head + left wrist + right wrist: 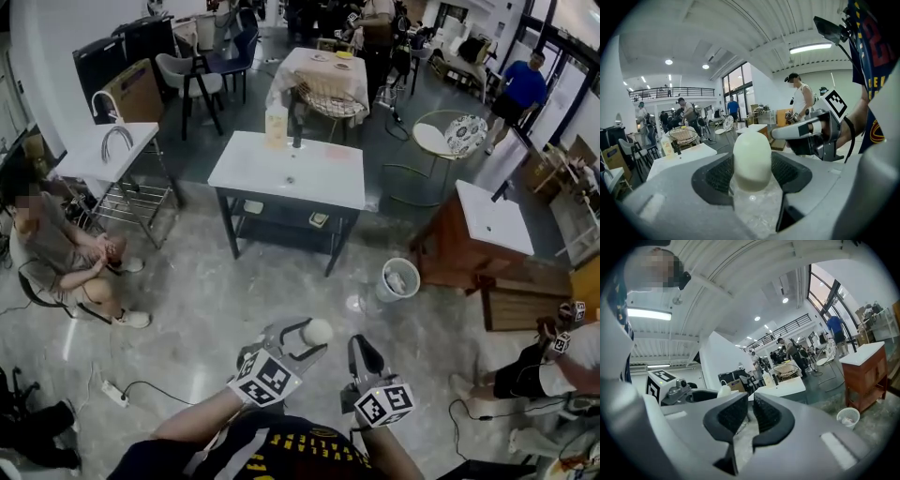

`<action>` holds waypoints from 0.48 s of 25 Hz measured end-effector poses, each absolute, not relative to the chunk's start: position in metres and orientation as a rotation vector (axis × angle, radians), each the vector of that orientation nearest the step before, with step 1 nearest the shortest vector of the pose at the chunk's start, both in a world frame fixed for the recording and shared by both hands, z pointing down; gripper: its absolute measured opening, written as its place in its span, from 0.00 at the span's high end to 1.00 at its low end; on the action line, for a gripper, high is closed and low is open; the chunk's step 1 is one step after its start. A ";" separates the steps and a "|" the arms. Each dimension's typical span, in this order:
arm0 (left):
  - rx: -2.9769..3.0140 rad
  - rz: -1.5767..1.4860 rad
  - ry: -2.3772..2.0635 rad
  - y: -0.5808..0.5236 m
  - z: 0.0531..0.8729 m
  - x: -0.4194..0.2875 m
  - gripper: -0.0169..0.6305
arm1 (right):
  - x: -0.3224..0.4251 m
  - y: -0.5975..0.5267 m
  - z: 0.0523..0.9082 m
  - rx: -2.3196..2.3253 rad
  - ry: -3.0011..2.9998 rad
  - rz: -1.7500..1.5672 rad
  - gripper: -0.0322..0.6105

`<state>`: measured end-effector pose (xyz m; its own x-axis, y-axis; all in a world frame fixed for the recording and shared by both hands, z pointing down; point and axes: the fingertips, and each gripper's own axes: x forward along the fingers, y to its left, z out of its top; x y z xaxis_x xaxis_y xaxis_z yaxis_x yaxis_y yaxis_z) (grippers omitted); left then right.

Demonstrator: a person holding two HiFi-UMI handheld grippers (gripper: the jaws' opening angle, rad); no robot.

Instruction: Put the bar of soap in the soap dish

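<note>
1. Head view: the left gripper (pixel 309 337), at 6 o'clock, holds the white bar of soap (pixel 318 331) at its jaw tips. The right gripper (pixel 364 349) is just beside it at 5 o'clock. A white tabletop (pixel 286 173) stands well apart at 12 o'clock.
2. Left gripper view: the jaws clamp the bar of soap upright between them.
3. Right gripper view: the jaws stand slightly apart with nothing between them. The bar of soap shows at 9 o'clock.

- Big open hall, showroom-like: sink units (pixel 288 171) w/ taps (pixel 113 137) stand apart on stone floor (pixel 234 309).
- Table (pixel 319 67) & chairs (pixel 187 75) at back.
- Tall windows (pixel 740 86), upper balcony (pixel 670 92) w/ railing, strip light (pixel 811 48).
</note>
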<state>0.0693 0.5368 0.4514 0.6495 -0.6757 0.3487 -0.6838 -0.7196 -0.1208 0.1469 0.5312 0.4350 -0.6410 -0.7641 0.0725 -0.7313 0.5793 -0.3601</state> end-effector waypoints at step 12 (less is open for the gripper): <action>2.906 0.932 -1.024 0.468 0.484 0.012 0.58 | 0.065 0.468 0.440 -1.177 2.757 -0.676 0.82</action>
